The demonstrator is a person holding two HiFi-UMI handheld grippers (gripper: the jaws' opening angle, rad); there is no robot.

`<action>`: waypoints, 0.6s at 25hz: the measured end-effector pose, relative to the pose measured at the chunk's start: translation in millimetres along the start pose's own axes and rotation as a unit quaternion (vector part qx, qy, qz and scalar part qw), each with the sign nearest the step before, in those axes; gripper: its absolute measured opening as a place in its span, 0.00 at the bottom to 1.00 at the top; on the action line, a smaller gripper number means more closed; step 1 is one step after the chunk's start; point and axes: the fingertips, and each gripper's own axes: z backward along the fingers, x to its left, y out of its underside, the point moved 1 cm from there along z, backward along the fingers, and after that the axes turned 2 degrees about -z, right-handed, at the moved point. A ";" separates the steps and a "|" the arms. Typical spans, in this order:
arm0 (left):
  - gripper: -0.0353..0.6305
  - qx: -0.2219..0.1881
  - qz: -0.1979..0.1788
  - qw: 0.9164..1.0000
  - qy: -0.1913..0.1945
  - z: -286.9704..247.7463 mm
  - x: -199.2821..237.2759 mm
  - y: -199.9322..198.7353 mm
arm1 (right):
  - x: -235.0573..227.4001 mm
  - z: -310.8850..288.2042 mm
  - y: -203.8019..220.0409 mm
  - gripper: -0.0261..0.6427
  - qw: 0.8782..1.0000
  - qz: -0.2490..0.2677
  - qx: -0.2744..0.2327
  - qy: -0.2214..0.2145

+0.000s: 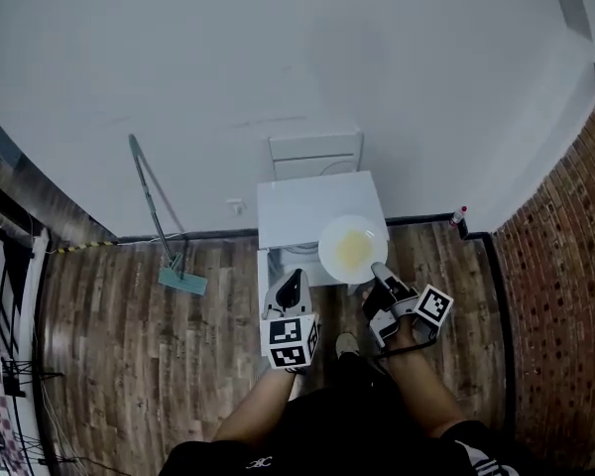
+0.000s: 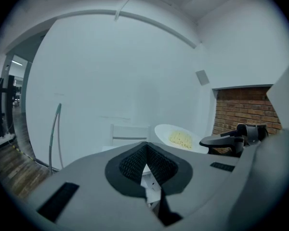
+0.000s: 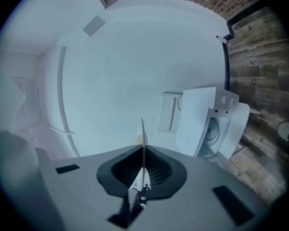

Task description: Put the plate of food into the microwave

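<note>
Food point(image 1: 353, 252) of a pale yellow, noodle-like kind lies on a white plate point(image 1: 329, 236). From the head view, the plate sits over the front right corner of the white microwave's top point(image 1: 297, 206). The right gripper point(image 1: 380, 271) has the near rim clenched between its jaws. In its own view the plate point(image 3: 143, 131) shows edge-on as a thin line running up from between the ribbed pads.

The left gripper point(image 1: 292, 278) hangs just beside, to the left, apart from the plate. Its jaws are pressed together at the tips with nothing between them. Its view shows the plate point(image 2: 164, 130) and noodles point(image 2: 180, 138) up to the right.

The right gripper view shows the microwave point(image 3: 195, 119) from the front, with its door point(image 3: 235, 129) swung open.

Farther out, a mop point(image 1: 166, 251) leans on the white wall at the left. Wood-look floor point(image 1: 129, 335) spreads below, and a brick wall point(image 1: 565, 266) rises at the right.
</note>
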 end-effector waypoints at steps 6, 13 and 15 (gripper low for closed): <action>0.05 0.016 0.034 0.997 -0.069 -34.0 15.4 20.2 | -42.9 -30.8 -19.8 0.07 0.996 0.005 0.094 0.008; 0.05 0.032 0.058 0.990 -0.128 -32.4 32.6 50.9 | -94.5 -54.9 -10.4 0.07 0.982 0.014 0.186 0.021; 0.05 0.038 0.061 0.989 -0.132 -28.2 33.7 62.6 | -111.1 -55.0 -0.7 0.07 0.980 0.010 0.196 0.030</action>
